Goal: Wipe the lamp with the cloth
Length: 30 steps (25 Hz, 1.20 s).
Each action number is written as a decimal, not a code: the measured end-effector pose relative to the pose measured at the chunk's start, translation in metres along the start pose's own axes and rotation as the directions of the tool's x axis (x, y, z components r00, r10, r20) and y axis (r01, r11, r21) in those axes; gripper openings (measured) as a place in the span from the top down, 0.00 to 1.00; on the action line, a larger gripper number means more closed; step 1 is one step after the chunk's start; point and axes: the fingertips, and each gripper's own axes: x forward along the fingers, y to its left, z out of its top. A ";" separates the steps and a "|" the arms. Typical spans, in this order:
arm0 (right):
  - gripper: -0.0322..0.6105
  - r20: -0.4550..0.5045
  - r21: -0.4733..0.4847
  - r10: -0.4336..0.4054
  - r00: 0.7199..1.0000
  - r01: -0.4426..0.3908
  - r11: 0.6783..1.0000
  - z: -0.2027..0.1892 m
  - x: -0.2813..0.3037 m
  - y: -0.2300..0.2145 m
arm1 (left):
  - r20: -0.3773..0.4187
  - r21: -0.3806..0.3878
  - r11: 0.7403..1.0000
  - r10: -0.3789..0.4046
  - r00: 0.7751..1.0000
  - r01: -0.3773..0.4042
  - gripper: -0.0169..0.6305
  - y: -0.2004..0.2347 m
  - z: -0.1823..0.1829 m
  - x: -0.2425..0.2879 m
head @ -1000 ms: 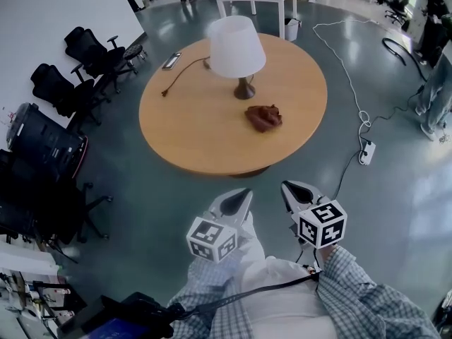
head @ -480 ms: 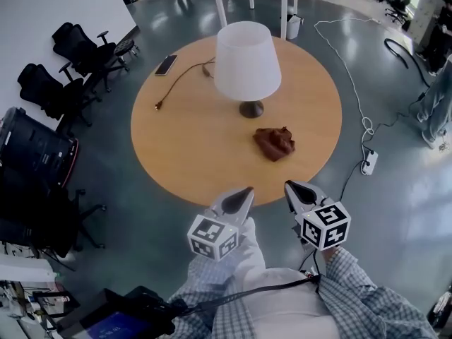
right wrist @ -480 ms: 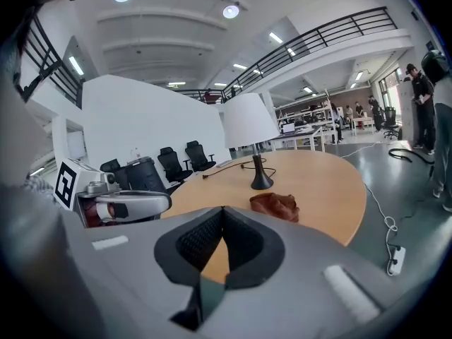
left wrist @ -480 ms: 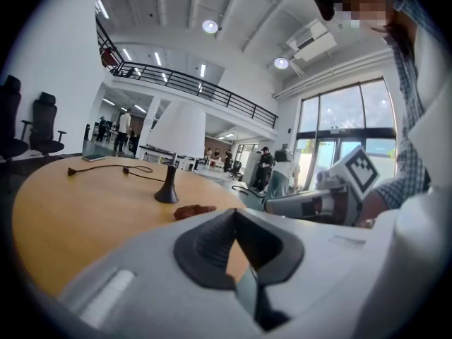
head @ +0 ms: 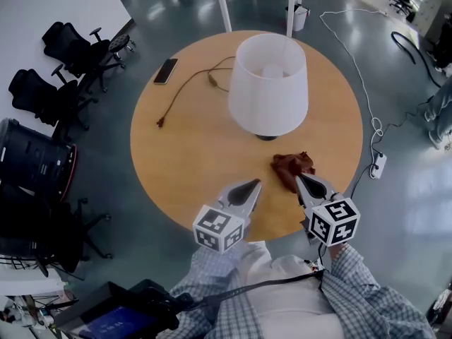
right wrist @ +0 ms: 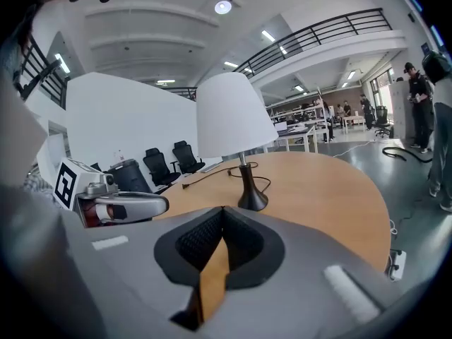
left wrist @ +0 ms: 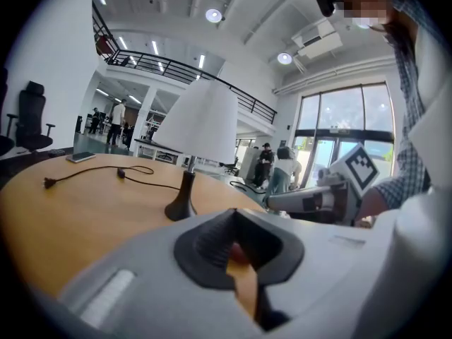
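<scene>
Claws are both pinched shut with nothing in them.

Head view: left claw [head: 254, 183] and right claw [head: 299, 178] hover side by side over the near edge of the round wooden tabletop [head: 183, 154]. The brown cloth [head: 291, 165] lies crumpled on the wood right at the right claw's tip, can't tell if they touch. It's near the foot of the lamp [head: 272, 83], which stands upright with a white shade. A phone [head: 166, 70] and a loose cable [head: 185, 96] sit on the far left side.

Left gripper view: left claw [left wrist: 233, 214] jaws together, lamp [left wrist: 201, 122] ahead and a bit left, right claw [left wrist: 305, 202] off to the right.

Right gripper view: right claw [right wrist: 222, 210] jaws together, lamp [right wrist: 235, 119] straight ahead, left claw [right wrist: 126, 207] at left.
</scene>
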 end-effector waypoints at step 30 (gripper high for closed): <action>0.95 -0.055 -0.062 0.024 0.998 -0.028 0.998 0.032 0.048 -0.056 | 0.429 -0.463 0.777 -0.225 0.875 0.426 0.74 0.040 0.062 0.051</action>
